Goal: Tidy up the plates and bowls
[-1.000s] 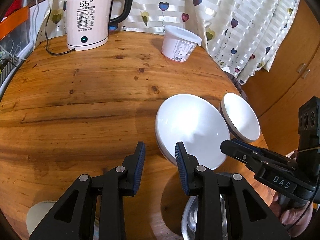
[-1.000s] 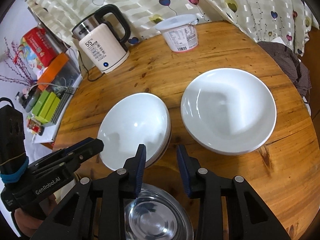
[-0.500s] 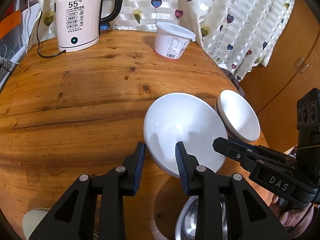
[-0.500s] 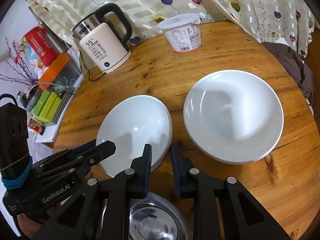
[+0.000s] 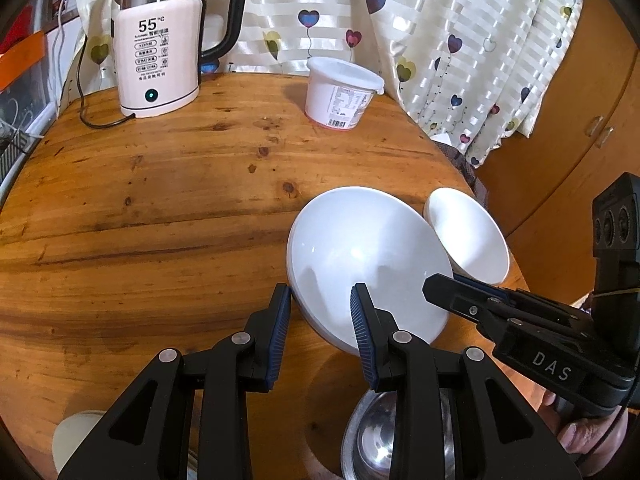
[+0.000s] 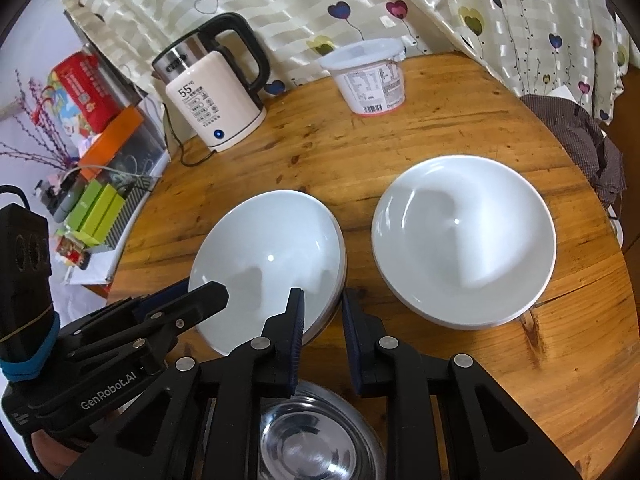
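Observation:
A stack of white plates (image 5: 360,256) sits on the round wooden table (image 5: 160,208); it also shows in the right wrist view (image 6: 264,256). My left gripper (image 5: 320,320) is open with its fingers straddling the stack's near-left rim. My right gripper (image 6: 322,320) is partly closed, its fingers on either side of the stack's right rim; whether they touch it I cannot tell. A second white plate stack (image 6: 464,236) lies to the right, also seen in the left wrist view (image 5: 468,236). A steel bowl (image 6: 316,440) sits below both grippers, also in the left wrist view (image 5: 380,440).
A white kettle (image 5: 160,44) and a white lidded tub (image 5: 340,92) stand at the table's far side by the curtain. A small pale cup (image 5: 76,444) sits at the near left edge. Boxes and clutter (image 6: 92,184) lie beyond the table's left edge.
Both grippers moved in on the nearer plate stack. The right gripper's fingers narrowed around its rim. The left gripper stayed open and now straddles the rim.

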Action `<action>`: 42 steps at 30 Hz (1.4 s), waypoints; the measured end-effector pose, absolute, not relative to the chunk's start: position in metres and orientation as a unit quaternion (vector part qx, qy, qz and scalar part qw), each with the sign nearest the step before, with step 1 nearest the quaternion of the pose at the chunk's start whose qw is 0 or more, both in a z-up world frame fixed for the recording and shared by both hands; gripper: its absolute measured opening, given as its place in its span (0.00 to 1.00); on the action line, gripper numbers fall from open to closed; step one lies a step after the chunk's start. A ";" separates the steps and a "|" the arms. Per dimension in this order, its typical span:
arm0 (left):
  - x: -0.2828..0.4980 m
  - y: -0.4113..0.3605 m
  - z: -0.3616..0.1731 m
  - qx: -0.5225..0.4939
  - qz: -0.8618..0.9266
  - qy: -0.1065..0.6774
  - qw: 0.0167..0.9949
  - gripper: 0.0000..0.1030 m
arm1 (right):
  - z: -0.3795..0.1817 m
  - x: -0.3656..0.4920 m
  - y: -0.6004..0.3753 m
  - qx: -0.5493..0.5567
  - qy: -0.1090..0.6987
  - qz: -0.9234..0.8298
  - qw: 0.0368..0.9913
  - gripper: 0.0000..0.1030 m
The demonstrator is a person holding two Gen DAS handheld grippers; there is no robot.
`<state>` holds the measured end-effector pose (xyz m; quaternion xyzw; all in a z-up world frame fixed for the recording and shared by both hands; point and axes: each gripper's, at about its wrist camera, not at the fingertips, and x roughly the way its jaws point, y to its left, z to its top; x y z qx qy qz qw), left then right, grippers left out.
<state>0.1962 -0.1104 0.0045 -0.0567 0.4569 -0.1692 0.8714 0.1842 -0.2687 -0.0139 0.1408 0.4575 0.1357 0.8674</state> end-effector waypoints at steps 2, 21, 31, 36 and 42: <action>0.194 -0.110 0.008 -0.056 -0.168 0.453 0.874 0.31 | -0.011 0.182 -0.268 0.139 0.454 0.137 0.869 0.18; 0.158 -0.107 0.030 -0.053 -0.172 0.437 0.881 0.31 | 0.018 0.144 -0.264 0.129 0.435 0.139 0.880 0.18; 0.132 -0.109 0.037 -0.048 -0.177 0.433 0.882 0.31 | 0.026 0.117 -0.266 0.129 0.430 0.141 0.882 0.18; 0.121 -0.112 0.038 -0.042 -0.180 0.435 0.881 0.31 | 0.028 0.104 -0.269 0.131 0.429 0.140 0.883 0.18; 0.107 -0.117 0.035 -0.039 -0.184 0.440 0.878 0.31 | 0.027 0.092 -0.273 0.134 0.431 0.138 0.882 0.18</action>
